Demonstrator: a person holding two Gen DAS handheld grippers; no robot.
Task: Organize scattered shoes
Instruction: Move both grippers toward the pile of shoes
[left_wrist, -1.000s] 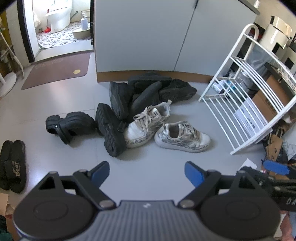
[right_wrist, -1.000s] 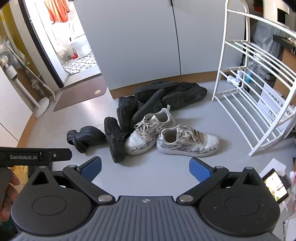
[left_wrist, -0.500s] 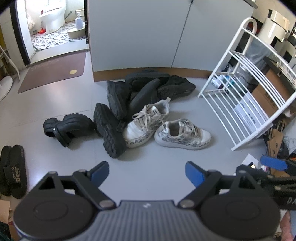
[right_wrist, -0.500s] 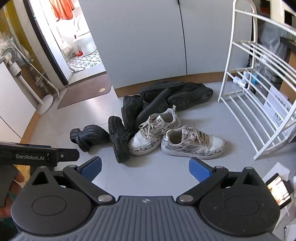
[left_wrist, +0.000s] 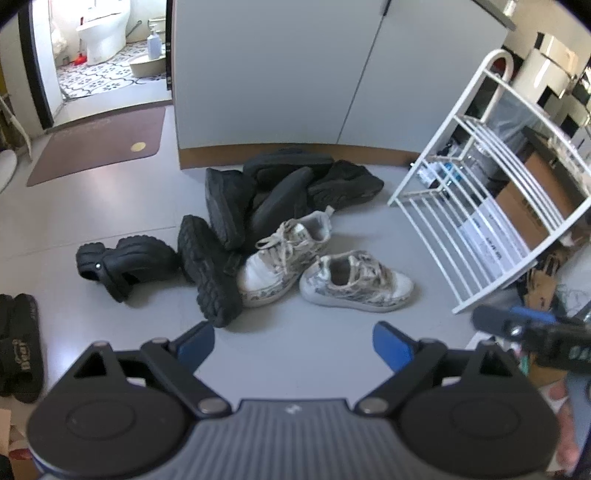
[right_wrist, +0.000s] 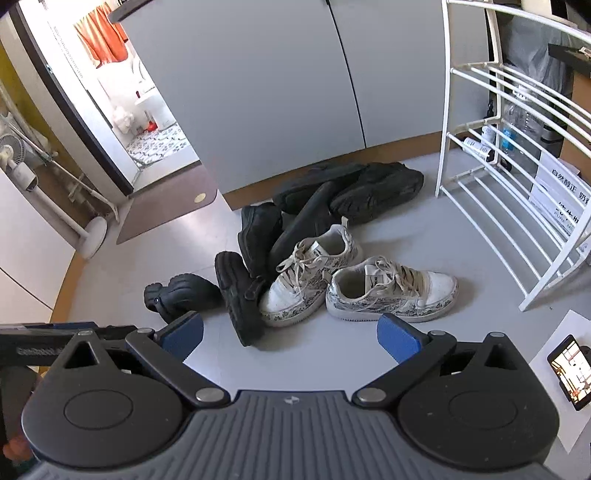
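Shoe pile (left_wrist: 258, 221) lies on floor left of rack (left_wrist: 491, 206).

left wrist: high, faces down-forward at floor (left_wrist: 306, 332) | right wrist: same, from the right | shared: shoes (left_wrist: 280, 229), rack (right_wrist: 517, 177)

This is a lived-in home, the hallway or entry area of a flat. A pile of shoes lies on the grey floor (left_wrist: 122, 206): two patterned white sneakers (left_wrist: 354, 280), several black shoes (left_wrist: 221, 206) and a pair of black slippers (left_wrist: 22, 343) off to one side. A white wire shoe rack (left_wrist: 476, 206) stands just beside them, with cardboard boxes (left_wrist: 532, 206) behind it. Pale grey cupboard doors (right_wrist: 280, 85) line the wall. An open doorway leads past a brown doormat (left_wrist: 99, 144) into a bathroom with a toilet (left_wrist: 103, 29) and patterned tiles (left_wrist: 110, 74). Orange laundry (right_wrist: 107, 37) hangs there, and a standing fan (right_wrist: 14, 155) waits nearby
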